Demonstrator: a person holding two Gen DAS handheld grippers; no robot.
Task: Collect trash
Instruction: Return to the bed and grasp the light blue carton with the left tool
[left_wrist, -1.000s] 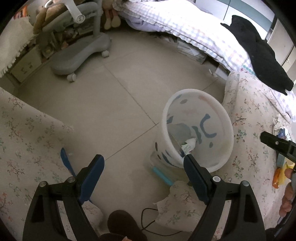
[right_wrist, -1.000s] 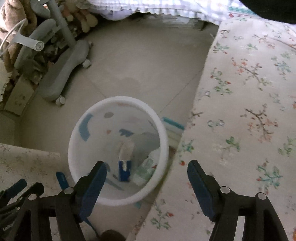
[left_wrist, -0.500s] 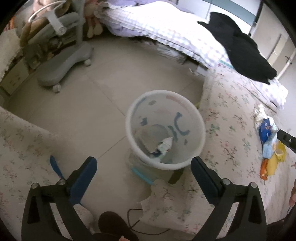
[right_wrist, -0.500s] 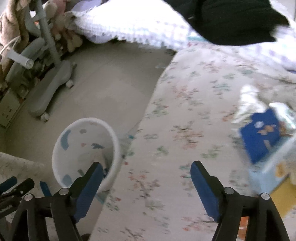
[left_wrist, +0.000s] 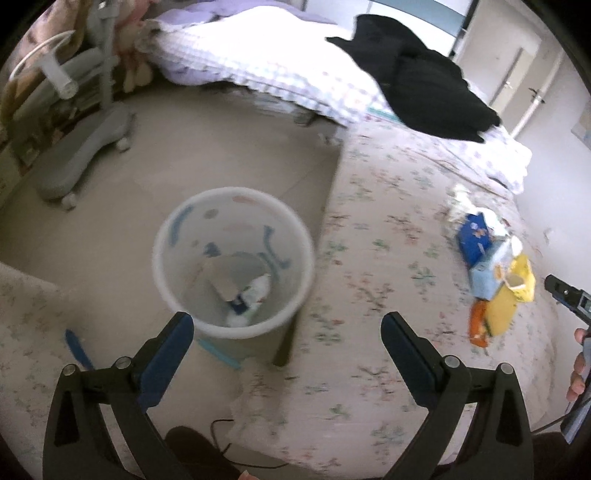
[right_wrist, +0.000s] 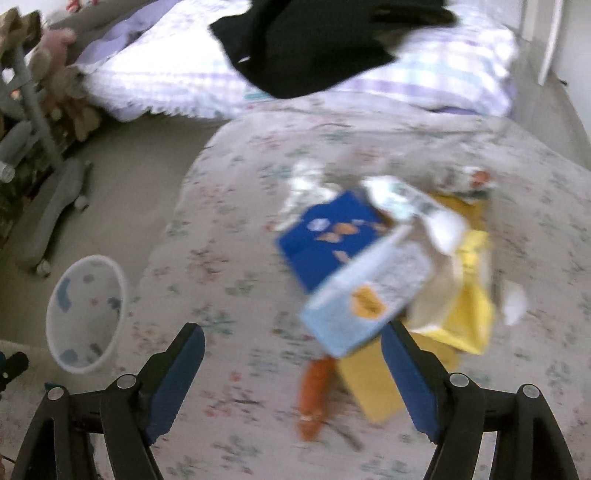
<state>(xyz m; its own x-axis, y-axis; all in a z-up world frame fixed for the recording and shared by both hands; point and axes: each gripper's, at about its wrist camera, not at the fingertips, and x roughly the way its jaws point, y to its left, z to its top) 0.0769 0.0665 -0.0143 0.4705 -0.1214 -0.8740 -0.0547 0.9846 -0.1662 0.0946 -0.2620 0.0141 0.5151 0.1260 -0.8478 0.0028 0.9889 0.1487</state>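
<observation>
A white waste bin with blue marks stands on the floor beside the bed, with a few scraps of trash inside. My left gripper hangs open and empty above the bin's near rim. A trash pile lies on the floral bedspread: a dark blue packet, a light blue box, a yellow bag, an orange wrapper and silver foil. My right gripper is open and empty above the bed, its right finger next to the box. The bin lies far to its left.
A black garment lies on a checked quilt at the back. A grey wheeled chair base stands on the tiled floor to the left. A dark shoe and a cable are near the bottom edge.
Both views swung right from the bin toward the bed. The right gripper left the bin and now hangs over the trash pile. The left jaws widened a little.
</observation>
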